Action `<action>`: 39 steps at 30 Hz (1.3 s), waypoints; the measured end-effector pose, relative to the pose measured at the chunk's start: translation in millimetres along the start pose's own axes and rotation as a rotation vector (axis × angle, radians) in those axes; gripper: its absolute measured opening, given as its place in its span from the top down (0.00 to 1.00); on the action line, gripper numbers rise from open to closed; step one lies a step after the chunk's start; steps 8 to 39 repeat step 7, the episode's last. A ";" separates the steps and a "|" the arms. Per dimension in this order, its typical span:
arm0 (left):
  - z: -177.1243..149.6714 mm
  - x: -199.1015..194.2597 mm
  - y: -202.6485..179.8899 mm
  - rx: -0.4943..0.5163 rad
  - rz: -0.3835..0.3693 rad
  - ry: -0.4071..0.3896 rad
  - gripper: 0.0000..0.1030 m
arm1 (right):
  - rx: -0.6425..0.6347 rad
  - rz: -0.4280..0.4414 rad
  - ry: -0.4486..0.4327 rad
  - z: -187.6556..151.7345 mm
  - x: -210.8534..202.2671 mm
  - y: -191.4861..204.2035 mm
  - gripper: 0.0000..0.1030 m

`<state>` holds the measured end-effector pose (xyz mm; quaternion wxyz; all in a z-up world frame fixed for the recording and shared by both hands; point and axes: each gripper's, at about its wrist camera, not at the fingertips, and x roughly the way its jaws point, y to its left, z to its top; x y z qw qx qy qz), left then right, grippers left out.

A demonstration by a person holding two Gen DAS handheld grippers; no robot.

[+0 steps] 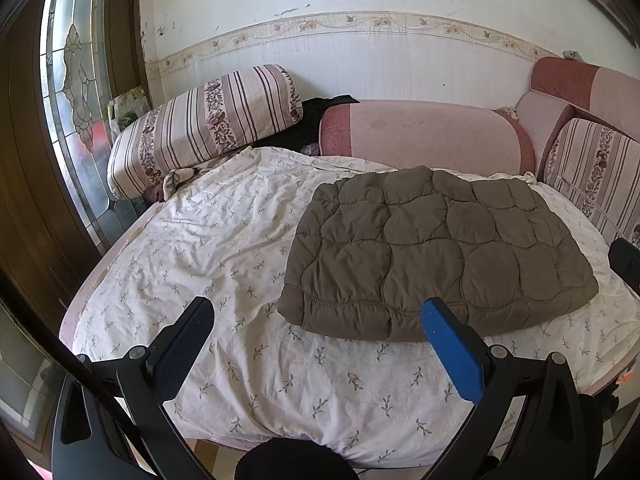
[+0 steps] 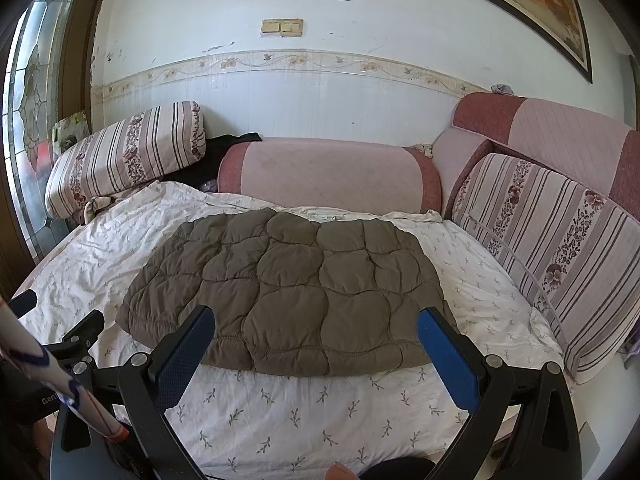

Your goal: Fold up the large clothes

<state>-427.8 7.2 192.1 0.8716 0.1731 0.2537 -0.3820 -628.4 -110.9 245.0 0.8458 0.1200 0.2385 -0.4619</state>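
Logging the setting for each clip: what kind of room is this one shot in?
Most likely a lived-in home room, with a sofa bed or daybed. A leaf-print sheet covers it under a brown quilted jacket, with striped floral cushions and wall switches.

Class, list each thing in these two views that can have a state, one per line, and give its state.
Left gripper: open, holding nothing.
Right gripper: open, holding nothing.
Brown quilted jacket: folded into a flat block, lying on the sheet.
Floral sheet: spread out, wrinkled.
Striped bolster: lying tilted at the sheet's far corner.
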 end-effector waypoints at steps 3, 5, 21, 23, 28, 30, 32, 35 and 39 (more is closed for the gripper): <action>-0.5 -0.3 0.6 0.004 -0.013 0.002 0.00 | -0.006 0.002 -0.002 -0.6 -1.1 0.1 0.00; -1.3 -0.7 2.1 -0.002 -0.029 0.000 0.00 | -0.008 0.001 -0.007 -1.0 -1.8 0.4 0.00; -1.9 -0.9 2.4 -0.004 -0.029 -0.002 0.00 | -0.005 -0.004 -0.010 -1.3 -2.4 -1.2 0.00; -1.9 -0.9 2.4 -0.004 -0.029 -0.002 0.00 | -0.005 -0.004 -0.010 -1.3 -2.4 -1.2 0.00; -1.9 -0.9 2.4 -0.004 -0.029 -0.002 0.00 | -0.005 -0.004 -0.010 -1.3 -2.4 -1.2 0.00; -1.9 -0.9 2.4 -0.004 -0.029 -0.002 0.00 | -0.005 -0.004 -0.010 -1.3 -2.4 -1.2 0.00; -1.9 -0.9 2.4 -0.004 -0.029 -0.002 0.00 | -0.005 -0.004 -0.010 -1.3 -2.4 -1.2 0.00; -1.9 -0.9 2.4 -0.004 -0.029 -0.002 0.00 | -0.005 -0.004 -0.010 -1.3 -2.4 -1.2 0.00; -1.9 -0.9 2.4 -0.004 -0.029 -0.002 0.00 | -0.005 -0.004 -0.010 -1.3 -2.4 -1.2 0.00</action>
